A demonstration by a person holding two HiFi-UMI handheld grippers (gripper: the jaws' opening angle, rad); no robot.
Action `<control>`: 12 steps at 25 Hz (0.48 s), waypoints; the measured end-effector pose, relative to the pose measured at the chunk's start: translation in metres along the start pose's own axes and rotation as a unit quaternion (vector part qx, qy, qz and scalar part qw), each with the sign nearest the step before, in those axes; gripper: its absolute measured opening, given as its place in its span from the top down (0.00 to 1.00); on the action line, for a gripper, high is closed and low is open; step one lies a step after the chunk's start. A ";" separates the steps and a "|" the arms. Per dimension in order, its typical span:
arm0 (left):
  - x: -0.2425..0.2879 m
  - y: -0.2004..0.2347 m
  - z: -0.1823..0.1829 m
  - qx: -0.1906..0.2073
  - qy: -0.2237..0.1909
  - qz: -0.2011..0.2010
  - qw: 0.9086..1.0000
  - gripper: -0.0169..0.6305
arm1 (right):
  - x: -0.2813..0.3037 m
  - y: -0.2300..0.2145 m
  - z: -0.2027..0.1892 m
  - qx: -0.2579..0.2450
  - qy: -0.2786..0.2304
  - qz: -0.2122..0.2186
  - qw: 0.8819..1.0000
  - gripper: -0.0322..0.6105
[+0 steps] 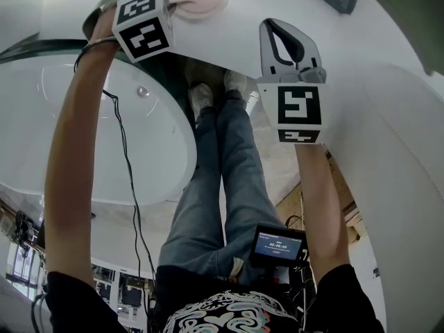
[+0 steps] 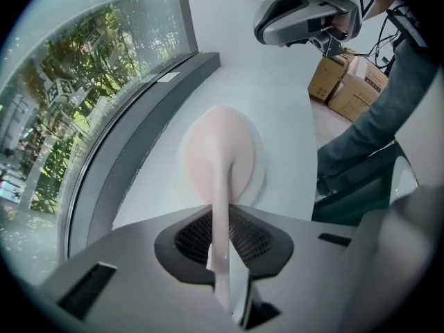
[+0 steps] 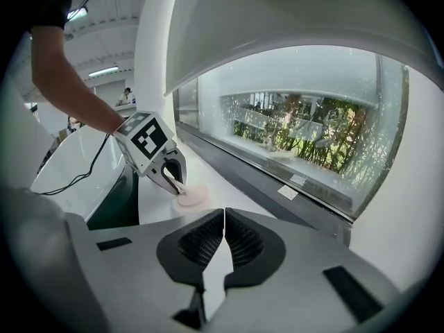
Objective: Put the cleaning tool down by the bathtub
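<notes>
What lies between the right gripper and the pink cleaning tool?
Nothing. The right gripper view shows only bare white ledge between the shut right gripper and the pink cleaning tool, which the left gripper holds.

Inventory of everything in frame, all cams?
round pink cleaning tool on a thin handle: 1, pink, pad on ledge
flat white ledge: 1, white, between window and bathtub
oval white bathtub: 1, white, left of legs
curved glass window: 1, clear, along the ledge
brown cardboard boxes: 2, brown, floor beyond ledge
thin black cable: 1, black, across bathtub
small black screen: 1, black, at waist
legs in blue jeans: 2, blue, beside the bathtub
left gripper: 1, grey, shut on the tool's handle
right gripper: 1, grey, shut, empty
</notes>
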State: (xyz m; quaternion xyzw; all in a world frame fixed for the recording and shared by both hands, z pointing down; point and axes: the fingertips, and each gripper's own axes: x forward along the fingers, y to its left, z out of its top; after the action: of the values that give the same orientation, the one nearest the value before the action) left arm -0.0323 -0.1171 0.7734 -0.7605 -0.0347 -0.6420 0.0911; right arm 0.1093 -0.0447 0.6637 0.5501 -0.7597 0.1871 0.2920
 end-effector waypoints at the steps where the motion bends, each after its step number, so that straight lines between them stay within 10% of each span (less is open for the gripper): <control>1: 0.000 0.000 0.000 0.001 0.000 0.001 1.000 0.89 | -0.001 0.000 0.001 0.000 -0.001 0.000 1.000 0.91; 12: -0.013 0.002 0.006 0.001 -0.009 0.009 1.000 0.83 | -0.010 -0.001 0.007 -0.003 -0.004 -0.003 1.000 0.91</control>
State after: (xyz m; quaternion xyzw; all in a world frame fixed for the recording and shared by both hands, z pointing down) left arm -0.0279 -0.1175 0.7594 -0.7666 -0.0292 -0.6339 0.0976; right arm 0.1110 -0.0422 0.6519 0.5523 -0.7596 0.1818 0.2913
